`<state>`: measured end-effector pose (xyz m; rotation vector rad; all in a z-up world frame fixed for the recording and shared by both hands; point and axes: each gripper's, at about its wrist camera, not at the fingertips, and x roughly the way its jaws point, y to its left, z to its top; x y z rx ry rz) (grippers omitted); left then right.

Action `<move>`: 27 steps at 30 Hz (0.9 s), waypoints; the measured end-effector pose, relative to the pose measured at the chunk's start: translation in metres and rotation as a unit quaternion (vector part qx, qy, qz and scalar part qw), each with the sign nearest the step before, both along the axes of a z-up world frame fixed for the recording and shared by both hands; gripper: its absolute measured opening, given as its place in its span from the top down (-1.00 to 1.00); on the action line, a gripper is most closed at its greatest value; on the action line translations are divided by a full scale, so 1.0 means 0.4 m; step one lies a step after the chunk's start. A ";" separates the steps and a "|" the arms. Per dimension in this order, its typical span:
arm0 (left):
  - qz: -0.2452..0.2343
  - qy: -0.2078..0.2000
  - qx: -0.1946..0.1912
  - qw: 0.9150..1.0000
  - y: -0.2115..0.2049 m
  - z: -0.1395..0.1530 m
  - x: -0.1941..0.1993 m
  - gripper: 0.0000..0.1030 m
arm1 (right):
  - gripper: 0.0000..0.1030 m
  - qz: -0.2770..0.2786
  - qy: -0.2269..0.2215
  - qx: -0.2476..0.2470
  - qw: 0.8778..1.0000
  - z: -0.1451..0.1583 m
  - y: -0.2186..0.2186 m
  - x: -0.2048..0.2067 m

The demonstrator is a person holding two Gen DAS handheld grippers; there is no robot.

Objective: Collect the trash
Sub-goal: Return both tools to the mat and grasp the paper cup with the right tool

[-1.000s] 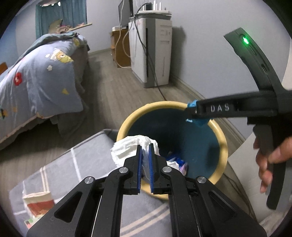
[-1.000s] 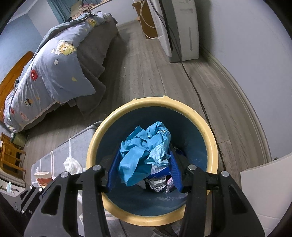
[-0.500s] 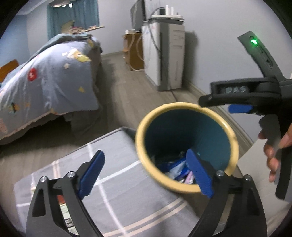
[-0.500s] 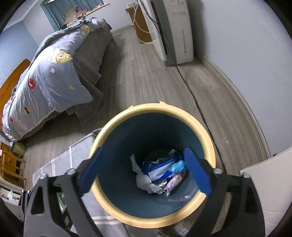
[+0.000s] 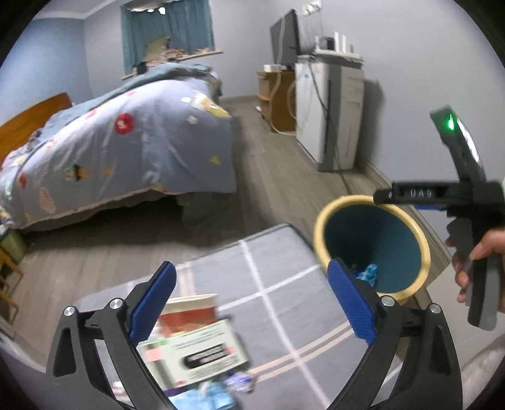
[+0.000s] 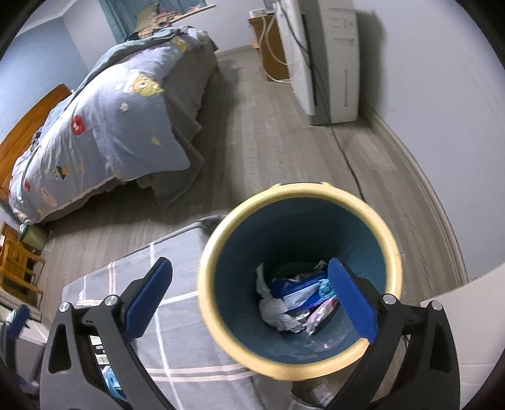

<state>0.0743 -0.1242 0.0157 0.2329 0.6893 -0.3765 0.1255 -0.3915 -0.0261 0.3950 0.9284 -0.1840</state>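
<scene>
Now both your claws have just been opening wide and are holding nothing: left claw (image 5: pixel 249 302) is hanging over the boxes (image 5: pixel 192 343) on the grey table (image 5: pixel 284 277); right claw (image 6: pixel 249 299) over the bin (image 6: pixel 300 192). Straddle one box squarely before squeezing.

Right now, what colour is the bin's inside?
Dark teal, under a pale yellow rim; the trash bin shows best in the right wrist view.

A bed (image 5: pixel 126 151) under a blue patterned duvet (image 6: pixel 104 126) stands on the grey wood floor (image 6: pixel 268 151). A white appliance (image 5: pixel 331 116) sits against the wall, beside a wooden cabinet (image 5: pixel 277 97). Teal curtains (image 5: pixel 167 28) hang behind.
</scene>
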 end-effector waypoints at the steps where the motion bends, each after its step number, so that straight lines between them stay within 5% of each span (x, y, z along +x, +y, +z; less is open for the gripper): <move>1: 0.005 -0.001 0.000 1.000 0.021 0.010 -0.003 -0.87 | -0.89 0.005 0.000 0.001 1.000 0.002 0.015 0.003; 8: 0.069 -0.012 0.019 0.997 0.221 0.061 -0.035 -0.88 | -0.89 0.052 -0.002 -0.008 0.999 0.019 0.154 0.028; 14: 0.132 0.005 -0.012 0.991 0.366 0.014 -0.070 -0.89 | -0.89 0.096 0.007 -0.018 0.995 0.011 0.276 0.045; 27: 0.175 0.029 -0.007 0.984 0.532 -0.052 -0.070 -0.89 | -0.89 0.166 0.042 -0.033 0.985 -0.054 0.488 0.110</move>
